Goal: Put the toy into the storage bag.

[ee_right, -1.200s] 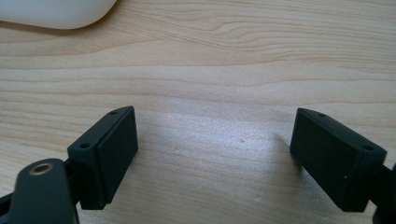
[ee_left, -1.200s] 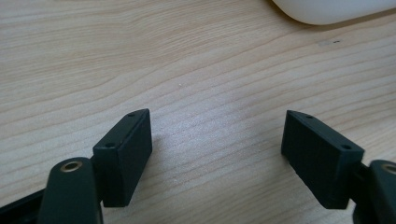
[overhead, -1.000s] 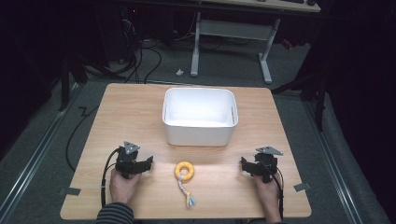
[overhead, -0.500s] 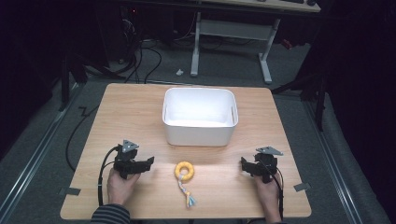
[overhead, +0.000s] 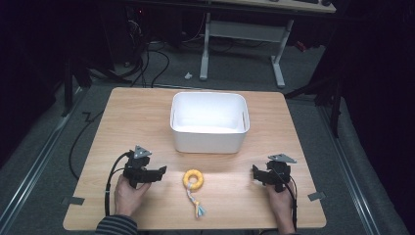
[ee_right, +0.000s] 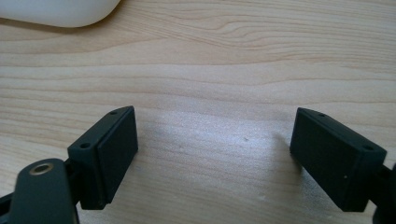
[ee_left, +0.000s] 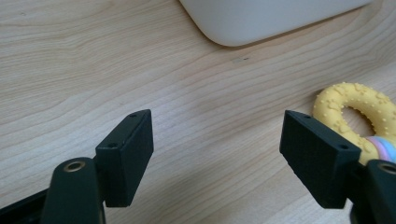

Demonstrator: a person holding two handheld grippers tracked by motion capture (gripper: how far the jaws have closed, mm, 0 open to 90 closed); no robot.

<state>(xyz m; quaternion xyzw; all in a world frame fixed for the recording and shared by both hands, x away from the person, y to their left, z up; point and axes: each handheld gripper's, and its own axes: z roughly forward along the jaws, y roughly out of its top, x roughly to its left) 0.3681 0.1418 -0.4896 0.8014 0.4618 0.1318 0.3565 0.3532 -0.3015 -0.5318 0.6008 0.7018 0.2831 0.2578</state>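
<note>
On the worktop [overhead: 147, 122], yellow ring toy [overhead: 194, 179] w/ rope tail lies btwn both grippers, just in front of white bin [overhead: 208, 122], not touching it. Left gripper [overhead: 157, 172] & right gripper [overhead: 255, 175] rest near the front edge, jaws wide apart, holding nothing. Looks like pre-grasp stage; next move prob. needs left gripper to straddle the ring, then close.

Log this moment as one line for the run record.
left gripper: open, on table, beside yellow ring toy | right gripper: open, empty, on table | white bin: empty | toy: untouched
</note>
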